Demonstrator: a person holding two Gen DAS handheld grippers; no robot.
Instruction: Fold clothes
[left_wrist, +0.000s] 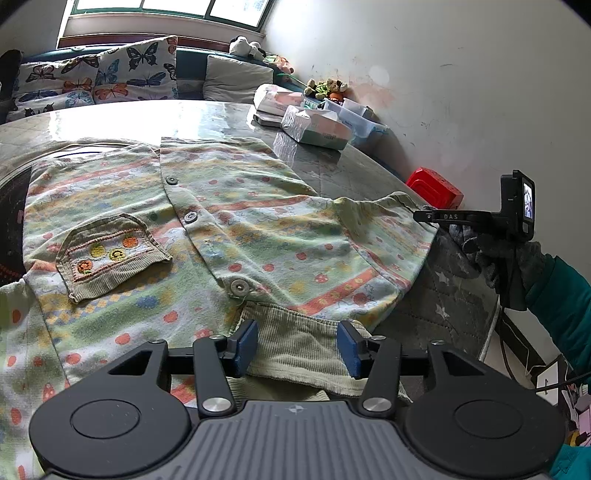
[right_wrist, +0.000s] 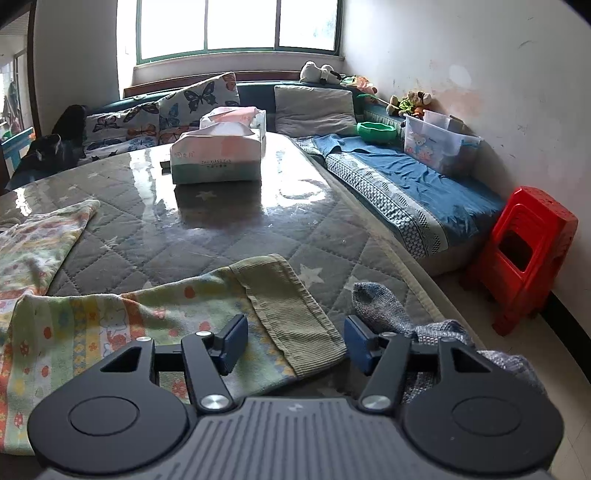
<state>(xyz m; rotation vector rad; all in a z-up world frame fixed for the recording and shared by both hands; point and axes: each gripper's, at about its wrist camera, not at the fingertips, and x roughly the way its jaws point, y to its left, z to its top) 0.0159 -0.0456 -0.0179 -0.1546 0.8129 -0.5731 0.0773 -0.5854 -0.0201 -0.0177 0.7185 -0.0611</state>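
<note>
The child's button-front shirt (left_wrist: 229, 236) lies spread flat, front up, on the quilted grey desk (right_wrist: 207, 236), its button placket running away from the left claw toward the far hem. A small ribbed pocket (left_wrist: 110, 254) with embroidered fruit sits to the left of the placket. The ribbed olive collar (left_wrist: 295, 347) lies at the near edge, directly between the blue pads of the left claw (left_wrist: 297, 349). Those pads stand apart on either side of the collar band and do not press it, so the left claw is spread, not pinching.

One sleeve (left_wrist: 384, 236) stretches out to the right, its long axis crossing the desk toward the right hand. Its ribbed cuff (right_wrist: 295, 317) lies just ahead of the right claw (right_wrist: 295, 345), slanting from upper left to lower right. The right claw is also spread, with the cuff's end in the gap and neither pad gripping it. A grey knitted cloth (right_wrist: 388, 314) lies just right of that claw, near the desk edge.

Judging from this layout, the right hand is nearer the sleeve and the left nearer the collar. The coming fold likely turns on carrying the cuff leftward across the shirt's body.
</note>
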